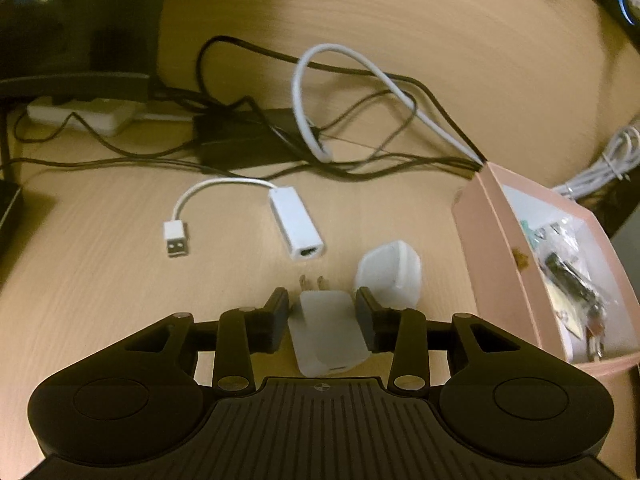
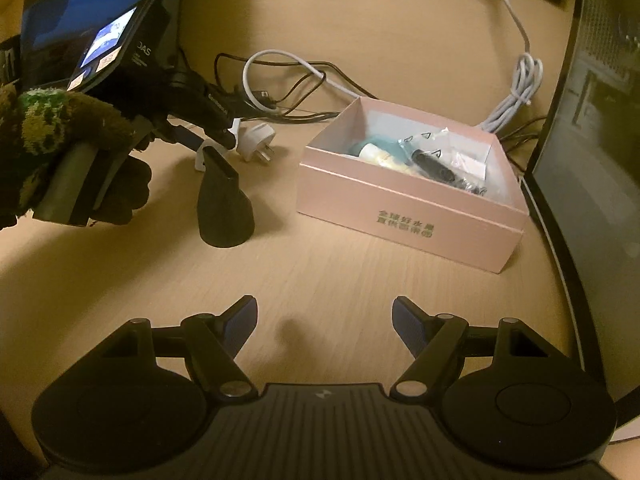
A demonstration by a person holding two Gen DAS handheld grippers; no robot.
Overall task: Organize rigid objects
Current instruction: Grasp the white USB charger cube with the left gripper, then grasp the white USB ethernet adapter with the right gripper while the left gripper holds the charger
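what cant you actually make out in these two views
- Left claw: in the left wrist view, whether its pads press the white charger between them or stand just clear.
- Pink box: contents are a blurred jumble in both views; the near wall hides the lower part in the right wrist view.
- Box lettering: too blurred to read, right wrist view.
- Black power brick: dark, blurred, crossed by cables, left wrist view.
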